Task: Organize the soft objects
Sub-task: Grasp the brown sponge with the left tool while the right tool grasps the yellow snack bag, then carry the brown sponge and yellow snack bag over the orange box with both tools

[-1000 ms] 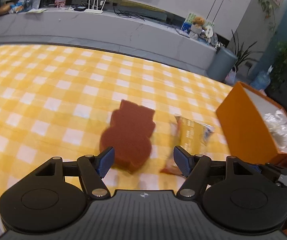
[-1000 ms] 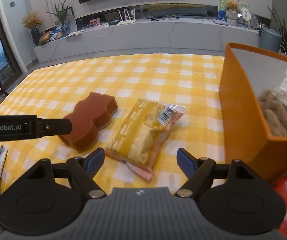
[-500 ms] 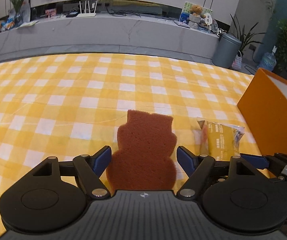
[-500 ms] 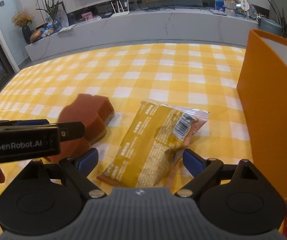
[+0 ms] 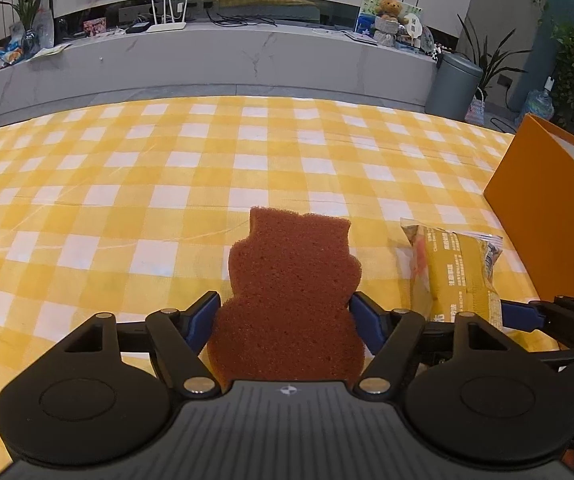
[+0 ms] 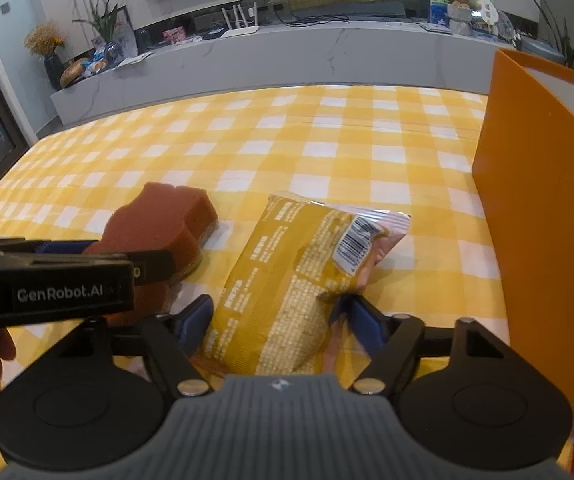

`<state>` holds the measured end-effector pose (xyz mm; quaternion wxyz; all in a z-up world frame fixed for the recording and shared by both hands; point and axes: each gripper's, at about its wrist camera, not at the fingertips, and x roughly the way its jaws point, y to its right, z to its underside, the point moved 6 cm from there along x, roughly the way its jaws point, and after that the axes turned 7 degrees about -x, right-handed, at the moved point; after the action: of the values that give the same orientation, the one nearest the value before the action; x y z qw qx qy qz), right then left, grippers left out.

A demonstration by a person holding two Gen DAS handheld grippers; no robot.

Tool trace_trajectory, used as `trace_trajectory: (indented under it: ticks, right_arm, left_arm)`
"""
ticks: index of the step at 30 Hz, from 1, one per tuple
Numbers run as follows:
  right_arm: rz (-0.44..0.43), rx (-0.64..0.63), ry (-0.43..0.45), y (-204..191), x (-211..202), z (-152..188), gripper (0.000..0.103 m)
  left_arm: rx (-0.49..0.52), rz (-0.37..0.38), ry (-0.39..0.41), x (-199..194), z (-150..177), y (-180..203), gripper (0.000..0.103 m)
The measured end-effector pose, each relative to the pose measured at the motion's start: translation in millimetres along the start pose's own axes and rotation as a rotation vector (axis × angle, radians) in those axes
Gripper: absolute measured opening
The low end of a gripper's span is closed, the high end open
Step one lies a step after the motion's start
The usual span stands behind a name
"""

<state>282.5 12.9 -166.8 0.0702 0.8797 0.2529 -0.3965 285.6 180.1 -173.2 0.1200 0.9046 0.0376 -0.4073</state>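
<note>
Left gripper (image 5: 285, 320) had its jaws closed in on the brown sponge (image 5: 291, 296), blue pads touching both flanks. Right gripper (image 6: 277, 322) likewise had its jaws pressed on the yellow snack packet (image 6: 299, 276) (wrapper dented at the right pad). Both items lay on the checked desk (image 5: 167, 184), side by side, the packet near the orange box (image 6: 539, 216).

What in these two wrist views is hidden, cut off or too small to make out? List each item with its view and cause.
1. Near end of the brown sponge: left wrist view, behind the left tongs body.
2. Inside of the orange box: both views, tall wall and frame edge.
3. Print on the yellow snack packet: too small.
4. Near end of that packet: right wrist view, behind the right tongs body.
</note>
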Motion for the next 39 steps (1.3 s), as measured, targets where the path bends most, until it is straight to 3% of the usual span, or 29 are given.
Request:
trace_trajectory:
  ticks: [6, 9, 16, 25, 30, 39]
  right_arm:
    - [-0.003, -0.082, -0.01, -2, -8, -5, 0.055]
    - [-0.009, -0.103, 0.005, -1, -22, -10, 0.052]
    - [-0.039, -0.162, 0.068, -2, -78, -17, 0.051]
    - [-0.063, -0.138, 0.12, 20, -152, -10, 0.051]
    - [-0.039, -0.115, 0.157, 42, -187, -2, 0.051]
    - [-0.014, -0.076, 0.187, 91, -226, -4, 0.051]
  left_arm:
    - [-0.039, 0.016, 0.049, -10, -7, -5, 0.073]
    - [-0.041, 0.037, 0.082, -20, -10, -3, 0.073]
    - [-0.072, 0.085, 0.118, -57, -4, 8, 0.073]
    - [-0.023, 0.129, 0.145, -99, 11, 59, 0.073]
    - [-0.055, 0.166, 0.137, -112, 16, 78, 0.073]
    - [0.01, 0.208, 0.146, -130, 8, 131, 0.073]
